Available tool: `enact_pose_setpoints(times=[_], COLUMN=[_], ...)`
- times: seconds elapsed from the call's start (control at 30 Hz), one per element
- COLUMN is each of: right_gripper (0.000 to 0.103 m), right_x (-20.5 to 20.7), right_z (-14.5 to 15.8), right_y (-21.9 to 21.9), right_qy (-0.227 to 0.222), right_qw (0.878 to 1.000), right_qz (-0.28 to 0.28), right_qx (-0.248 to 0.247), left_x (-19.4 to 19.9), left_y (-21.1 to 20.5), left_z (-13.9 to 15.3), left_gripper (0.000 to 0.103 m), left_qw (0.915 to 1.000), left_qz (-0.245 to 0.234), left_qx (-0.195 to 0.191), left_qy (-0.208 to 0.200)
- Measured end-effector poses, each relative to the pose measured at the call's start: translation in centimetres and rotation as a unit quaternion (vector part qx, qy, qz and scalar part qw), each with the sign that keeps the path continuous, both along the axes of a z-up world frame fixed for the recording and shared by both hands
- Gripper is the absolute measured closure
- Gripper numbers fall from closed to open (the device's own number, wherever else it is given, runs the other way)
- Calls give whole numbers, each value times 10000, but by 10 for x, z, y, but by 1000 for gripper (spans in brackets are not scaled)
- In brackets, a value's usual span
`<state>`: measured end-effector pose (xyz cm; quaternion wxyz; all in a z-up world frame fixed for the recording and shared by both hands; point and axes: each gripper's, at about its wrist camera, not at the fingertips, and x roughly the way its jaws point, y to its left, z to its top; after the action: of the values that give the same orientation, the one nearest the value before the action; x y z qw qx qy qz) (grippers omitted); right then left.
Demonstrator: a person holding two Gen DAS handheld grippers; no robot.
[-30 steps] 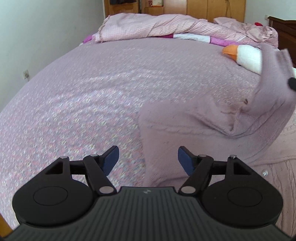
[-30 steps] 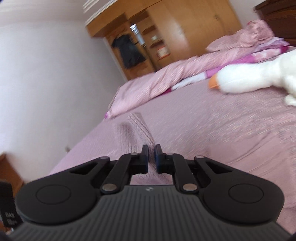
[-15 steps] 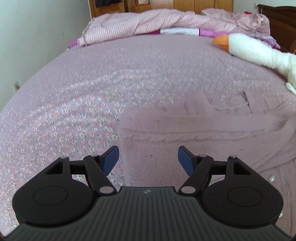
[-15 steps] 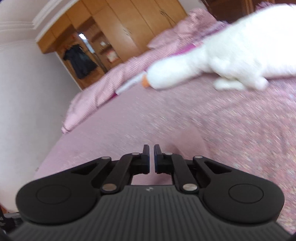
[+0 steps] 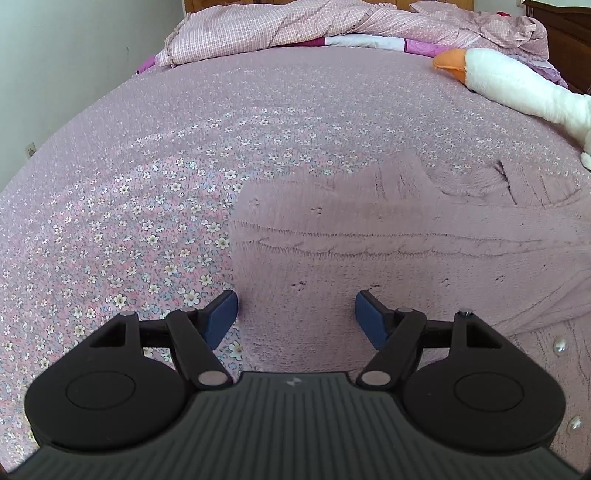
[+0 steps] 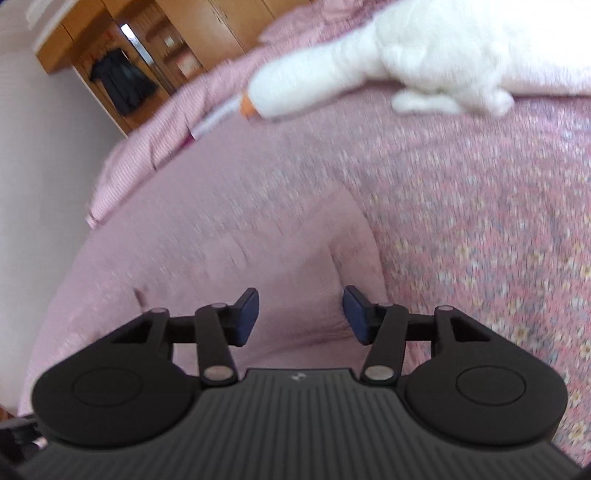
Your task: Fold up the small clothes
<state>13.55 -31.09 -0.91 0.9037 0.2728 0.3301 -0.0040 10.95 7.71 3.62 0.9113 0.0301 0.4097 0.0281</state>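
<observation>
A small mauve knitted cardigan (image 5: 369,243) lies flat on the flowered bedspread (image 5: 147,177), one part folded over the body; pearl buttons show at its right edge. My left gripper (image 5: 296,315) is open and empty just above its near left part. My right gripper (image 6: 300,314) is open and empty over the cardigan (image 6: 280,258), whose folded edge lies just ahead of the fingers; that view is blurred.
A white plush goose (image 5: 509,81) with an orange beak lies at the far right of the bed, also in the right wrist view (image 6: 388,62). A crumpled pink checked duvet (image 5: 295,29) lies at the bed's head. A wooden wardrobe (image 6: 166,44) stands behind.
My right gripper was shut on the cardigan's lifted part, carried it across and laid it down, and has now opened and let it go. My left gripper stayed open.
</observation>
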Motion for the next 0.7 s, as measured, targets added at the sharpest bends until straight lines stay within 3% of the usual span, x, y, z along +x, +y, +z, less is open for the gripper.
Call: enact_pose_setpoints(times=[0.03, 0.1, 0.17, 0.27, 0.4, 0.53, 0.6, 0.7], right_gripper=[54, 93, 93, 93, 92, 89, 69, 53], right_x=[1, 1, -1, -6, 4, 2, -3, -18], right_z=[-3, -3, 1, 12, -5, -5, 1, 14], right_y=[1, 2, -2, -3, -4, -3, -2, 2], right_qy=[35, 57, -17, -205, 196, 88, 39, -203], right_qw=[10000, 9998, 10000, 9987, 9981, 9978, 9976, 9966], right_qz=[-7, 19, -6, -90, 48, 82, 118, 354], right_qx=[-36, -167, -68, -461, -578, -654, -678, -720], left_x=[0, -1, -1, -2, -1, -5, -13, -29], left_y=[0, 0, 1, 1, 3, 5, 3, 6], left_z=[0, 0, 0, -1, -5, 3, 11, 28], left_gripper=[26, 26, 26, 26, 22, 22, 22, 22], left_qw=[10000, 10000, 10000, 10000, 10000, 10000, 9998, 9993], left_qz=[7, 24, 21, -25, 26, 39, 6, -90], left_qx=[-14, -45, -56, -38, -78, -8, 191, 297], left_qy=[-2, -5, -13, -34, -22, -22, -101, -202])
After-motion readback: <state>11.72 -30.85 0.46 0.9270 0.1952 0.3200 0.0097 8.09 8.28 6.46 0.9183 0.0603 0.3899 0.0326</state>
